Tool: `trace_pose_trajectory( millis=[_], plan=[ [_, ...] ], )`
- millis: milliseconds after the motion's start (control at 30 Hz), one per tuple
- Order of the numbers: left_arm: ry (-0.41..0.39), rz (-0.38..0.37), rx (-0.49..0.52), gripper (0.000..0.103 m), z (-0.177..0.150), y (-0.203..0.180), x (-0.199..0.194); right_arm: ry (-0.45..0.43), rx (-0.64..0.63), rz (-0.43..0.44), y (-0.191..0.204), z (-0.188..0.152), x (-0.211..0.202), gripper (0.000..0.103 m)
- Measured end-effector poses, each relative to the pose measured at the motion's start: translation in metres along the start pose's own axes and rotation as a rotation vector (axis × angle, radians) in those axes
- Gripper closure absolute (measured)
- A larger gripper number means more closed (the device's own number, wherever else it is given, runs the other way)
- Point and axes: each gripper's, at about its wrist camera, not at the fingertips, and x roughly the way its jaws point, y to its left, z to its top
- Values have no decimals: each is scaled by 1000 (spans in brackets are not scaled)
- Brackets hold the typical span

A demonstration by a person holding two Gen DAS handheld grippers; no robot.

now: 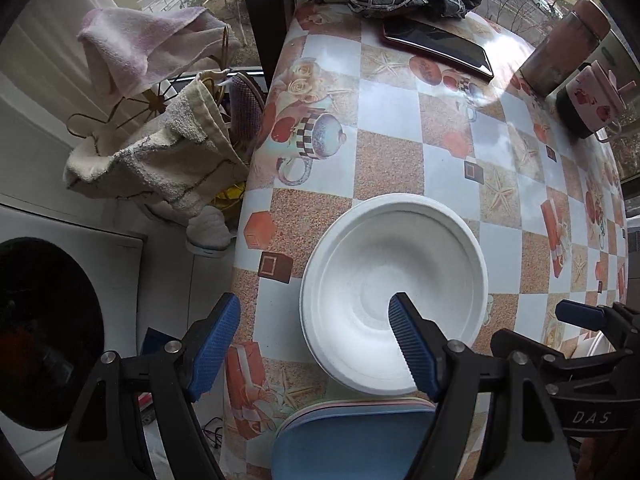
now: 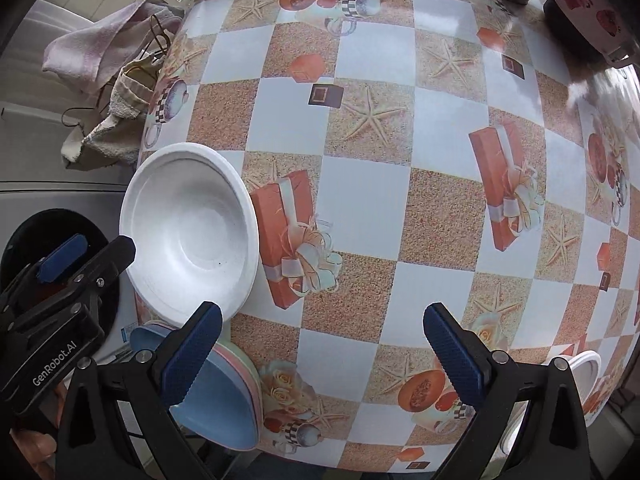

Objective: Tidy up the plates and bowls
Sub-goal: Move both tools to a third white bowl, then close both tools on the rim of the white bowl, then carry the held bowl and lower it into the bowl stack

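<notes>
White bowl (image 1: 394,288) on tabletop (image 1: 400,128), far of blue plate stack (image 1: 352,436). Left claw (image 1: 316,344) open, straddling bowl's left rim; right claw (image 2: 324,356) open, empty. Step: approach. Next: close on rim.

The right claw (image 2: 323,354) hangs open over the checkered tabletop (image 2: 372,208), well right of a white foam bowl (image 2: 192,232) and blue plate (image 2: 216,412).

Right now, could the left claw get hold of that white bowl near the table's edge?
Probably yes. The left claw is open above the white bowl, one finger over the inside and the other beyond the rim. Nothing lies between them, and the bowl is empty.
</notes>
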Motion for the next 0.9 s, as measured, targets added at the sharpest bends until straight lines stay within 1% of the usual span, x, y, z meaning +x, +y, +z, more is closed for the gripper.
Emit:
trace_pose_trajectory(
  millis=[100,233,300,400,433,467,500,533,567,600,633,667,700,733,767,800,867,900],
  plan=[
    [19,14,9,23,4,0,14,7,-12,-8,8,10,13,2],
    [56,19,-7,23,8,6,34,11,-15,-28,12,19,27,2],
    [71,26,-13,23,9,9,41,15,-19,-23,14,22,33,2],
    [70,47,0,23,12,10,46,18,-20,-7,17,26,41,3],
    [81,44,5,26,12,10,48,18,-19,10,17,26,43,12],
    [95,42,13,36,12,9,51,21,-14,30,18,26,44,19],
    [115,41,22,42,12,6,54,30,-3,46,17,26,46,28],
    [129,35,27,47,11,5,57,42,7,54,18,27,50,30],
    [125,48,36,47,11,3,57,49,11,60,19,27,52,30],
    [121,54,46,47,11,1,57,41,7,65,19,27,51,35],
    [121,48,54,51,11,-2,57,40,1,75,20,28,51,42],
    [124,39,60,57,11,-4,57,41,-4,77,21,28,51,44],
    [128,30,66,60,12,-7,57,41,-9,75,21,29,51,51],
    [131,21,75,64,12,-12,56,40,-11,76,21,29,51,61],
    [133,11,84,71,12,-16,56,41,-10,77,20,29,50,67],
    [139,3,97,71,11,-23,56,51,-2,88,18,28,51,73],
    [144,-13,119,73,8,-37,55,59,13,106,13,26,51,75],
    [145,-6,134,73,3,-45,55,62,15,110,10,22,51,75]
  ],
)
